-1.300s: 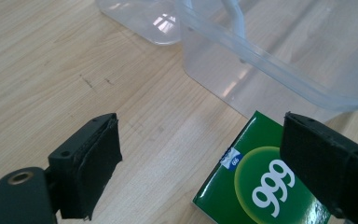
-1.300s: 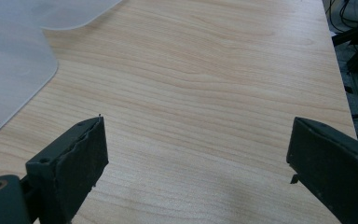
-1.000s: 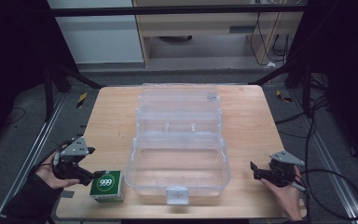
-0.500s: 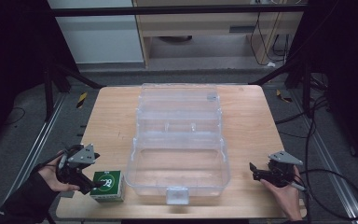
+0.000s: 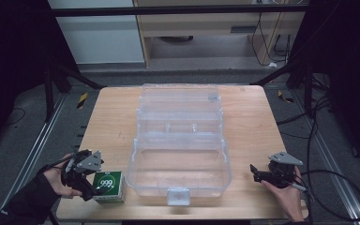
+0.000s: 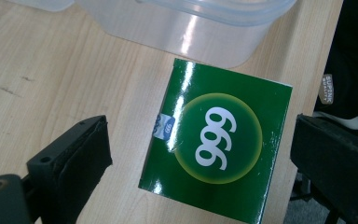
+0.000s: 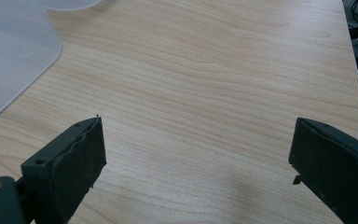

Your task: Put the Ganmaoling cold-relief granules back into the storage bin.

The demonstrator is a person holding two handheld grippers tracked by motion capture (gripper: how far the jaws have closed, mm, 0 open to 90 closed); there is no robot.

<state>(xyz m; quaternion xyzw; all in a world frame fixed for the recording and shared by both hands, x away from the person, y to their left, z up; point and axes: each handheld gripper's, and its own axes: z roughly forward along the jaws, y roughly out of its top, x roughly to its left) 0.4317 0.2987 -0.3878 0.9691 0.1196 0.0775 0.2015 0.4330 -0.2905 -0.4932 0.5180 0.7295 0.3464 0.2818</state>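
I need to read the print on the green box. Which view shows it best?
The left gripper view: the green box lies close up between the open jaws, its white "999" sharp. The high view shows it small at the table's near left corner, beside the clear container. The right gripper view looks at bare table.

The room was dim, with light falling mostly on the pale wooden surface (image 5: 108,122) at its middle. Grey carpet (image 5: 23,140) covered the floor on both sides. A metal rail (image 5: 37,145) ran along the floor at the left and another rail (image 5: 337,164) at the right. Black cables (image 5: 318,117) trailed over the carpet on the right. Behind the surface stood a white cabinet (image 5: 98,33) and beside it a light wooden desk (image 5: 206,28), with wires hanging under its right end. Black frame bars (image 5: 178,10) crossed overhead, and slanted black struts (image 5: 70,75) reached the floor.
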